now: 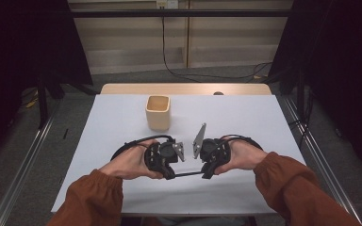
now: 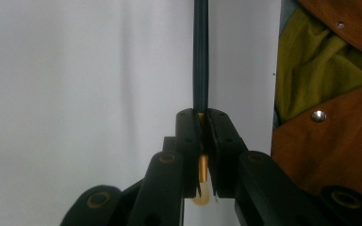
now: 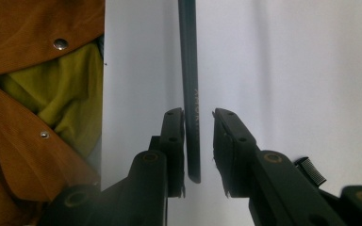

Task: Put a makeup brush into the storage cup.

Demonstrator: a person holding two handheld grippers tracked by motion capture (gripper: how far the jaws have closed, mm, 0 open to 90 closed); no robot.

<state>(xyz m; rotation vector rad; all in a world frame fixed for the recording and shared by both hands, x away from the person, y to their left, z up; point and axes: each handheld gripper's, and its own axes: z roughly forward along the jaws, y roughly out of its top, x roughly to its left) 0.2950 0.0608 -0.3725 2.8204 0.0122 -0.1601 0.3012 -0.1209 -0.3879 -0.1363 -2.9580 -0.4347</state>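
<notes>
A dark pencil point(image 2: 200, 56) spans level between the two grippers — left gripper point(image 1: 171, 155) clenched on its end, right gripper point(image 1: 206, 153) released, jaws straddling the other end above the table point(image 1: 264, 122).

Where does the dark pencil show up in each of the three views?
High view: the pencil lies level between the two grippers, low centre.
Left gripper view: upright at centre, clamped in the shut jaws.
Right gripper view: upright between open jaws, against one of them.
Shared landmark: the white table.

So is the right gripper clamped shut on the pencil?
No, the right gripper is open, with a gap beside the pencil between its jaws.
</notes>
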